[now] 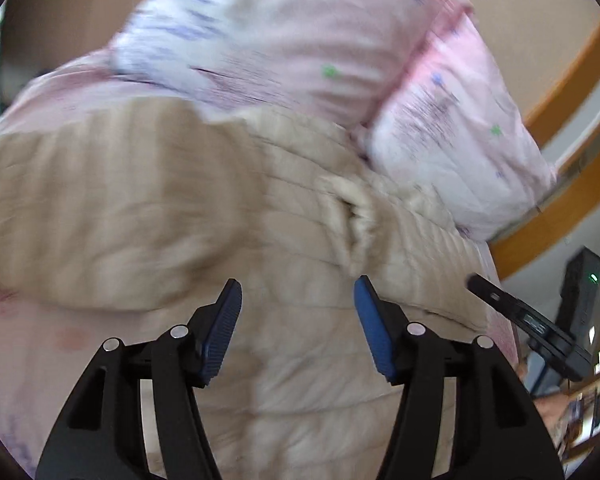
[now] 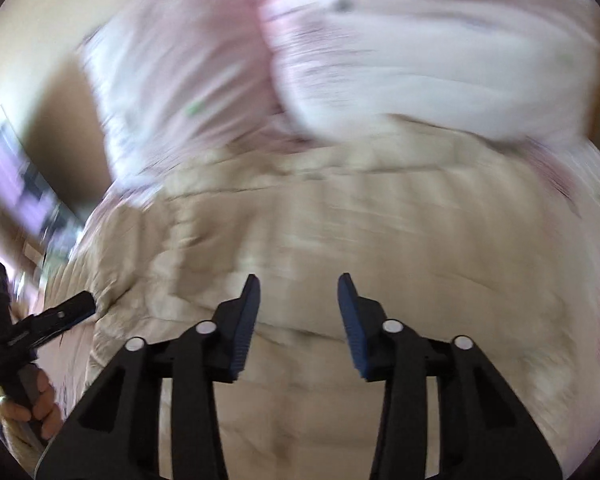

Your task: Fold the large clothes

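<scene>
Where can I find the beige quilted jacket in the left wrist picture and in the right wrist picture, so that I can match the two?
Left wrist view: the beige quilted jacket fills the middle and lower part, beyond the open left gripper.
Right wrist view: the jacket spreads across the middle and bottom, beyond the open right gripper.
Shared landmark: the pink patterned pillows lie at the jacket's far edge in both.

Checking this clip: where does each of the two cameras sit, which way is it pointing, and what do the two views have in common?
Left wrist: on the left gripper, looking along its open fingers over the beige quilted coat toward the pillows; the right gripper shows at the right edge.
Right wrist: on the right gripper, open, above the coat; the left gripper and the hand holding it show at lower left.
Shared: coat, pillows, pink bedsheet.
</scene>
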`<state>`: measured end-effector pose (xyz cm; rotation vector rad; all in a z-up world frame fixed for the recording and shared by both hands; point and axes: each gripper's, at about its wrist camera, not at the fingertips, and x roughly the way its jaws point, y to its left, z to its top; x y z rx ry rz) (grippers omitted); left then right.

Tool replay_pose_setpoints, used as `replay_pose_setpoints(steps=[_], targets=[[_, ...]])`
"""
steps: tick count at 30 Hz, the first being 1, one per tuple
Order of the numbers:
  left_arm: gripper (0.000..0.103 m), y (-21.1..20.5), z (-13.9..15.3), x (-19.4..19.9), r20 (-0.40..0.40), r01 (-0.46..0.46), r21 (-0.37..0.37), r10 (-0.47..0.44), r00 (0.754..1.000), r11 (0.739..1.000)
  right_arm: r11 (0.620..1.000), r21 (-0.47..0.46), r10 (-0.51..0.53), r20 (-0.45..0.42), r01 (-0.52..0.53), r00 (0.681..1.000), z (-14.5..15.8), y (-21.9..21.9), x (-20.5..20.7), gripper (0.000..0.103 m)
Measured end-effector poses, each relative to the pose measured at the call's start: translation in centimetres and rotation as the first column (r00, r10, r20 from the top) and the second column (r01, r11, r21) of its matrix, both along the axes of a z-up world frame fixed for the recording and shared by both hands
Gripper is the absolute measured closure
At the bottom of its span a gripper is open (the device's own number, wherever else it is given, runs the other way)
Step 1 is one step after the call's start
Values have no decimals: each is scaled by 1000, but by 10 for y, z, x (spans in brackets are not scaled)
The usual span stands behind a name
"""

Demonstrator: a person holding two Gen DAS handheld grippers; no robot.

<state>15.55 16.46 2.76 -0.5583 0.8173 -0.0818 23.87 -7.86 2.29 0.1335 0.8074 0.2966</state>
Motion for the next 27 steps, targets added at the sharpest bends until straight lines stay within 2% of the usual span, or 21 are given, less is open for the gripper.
replay_pose_setpoints(steps=[2, 5, 6, 7, 8, 9, 11, 12, 14, 15, 19, 22, 24, 27], targets=[[44, 26, -6, -17, -6, -60, -31, 59, 998, 998, 998, -32, 48, 2, -47, 999, -5, 34, 14, 67], [44, 70, -14, -43, -35, -177, -26, 176, 984, 984, 991, -97, 93, 17, -91, 995, -17, 83, 40, 69], [44, 87, -18, -52, -48, -224, -30, 222, 974, 974, 988, -115, 103, 8, -102, 995, -20, 96, 45, 69], [44, 103, -22, -59, -59, -261, -47, 258, 964, 964, 982, -144, 122, -38, -126, 992, -32, 109, 55, 69], [44, 113, -25, -64, -67, -287, -66, 282, 957, 956, 971, -174, 141, -123, -161, 982, -49, 120, 66, 67], [44, 126, -29, -71, -79, -322, -95, 315, 946, 942, 964, -203, 140, -156, -170, 978, -56, 126, 71, 66], [44, 149, -37, -83, -96, -384, -161, 373, 923, 909, 949, -264, 148, -118, -174, 982, -56, 132, 66, 65], [44, 159, -40, -88, -103, -410, -196, 397, 912, 891, 953, -245, 154, -124, -180, 980, -52, 130, 64, 55], [44, 172, -47, -93, -113, -448, -255, 433, 894, 857, 980, -99, 160, -146, -175, 976, -39, 110, 55, 35], [44, 178, -50, -93, -119, -468, -273, 453, 883, 841, 985, -53, 157, -142, -166, 977, -33, 101, 50, 30], [44, 194, -60, -92, -136, -538, -317, 524, 841, 781, 988, 20, 152, -110, -151, 982, -13, 66, 27, 27], [44, 213, -69, -92, -163, -602, -367, 588, 792, 709, 987, 62, 155, -122, -148, 980, -9, 49, 13, 26], [45, 223, -74, -92, -178, -630, -388, 616, 768, 673, 986, 80, 158, -133, -148, 979, -8, 39, 6, 27], [51, 234, -78, -94, -185, -658, -420, 651, 736, 625, 985, 85, 162, -135, -152, 978, -4, 32, -8, 26]])
